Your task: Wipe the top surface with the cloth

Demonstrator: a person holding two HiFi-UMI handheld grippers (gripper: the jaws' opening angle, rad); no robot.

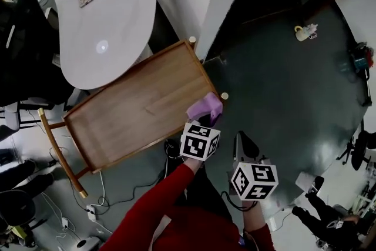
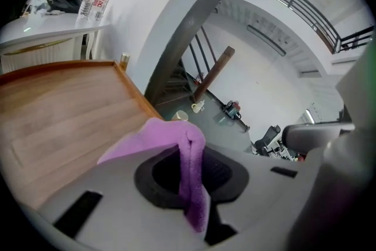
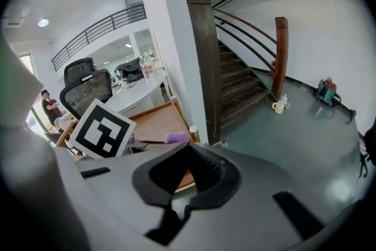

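Two grippers show. The left gripper [image 2: 191, 188] pinches a soft, fuzzy purple cloth [image 1: 204, 109] at the near right corner of the smooth rectangular wooden top [image 1: 132, 109]. The right gripper [image 3: 173, 203] has its jaws pressed together, empty.

- Cloth [image 1: 205, 107]: purple, soft and folded. One fold stands upright, pinched between the closed jaws of the left hand-held gripper [image 1: 202, 126]. The rest spreads flat onto the desk beside a corner post.
- Desk [image 1: 135, 106]: rectangular top of light brown wood with lengthwise grain and a raised rim. The surface is bare apart from the cloth at its corner.
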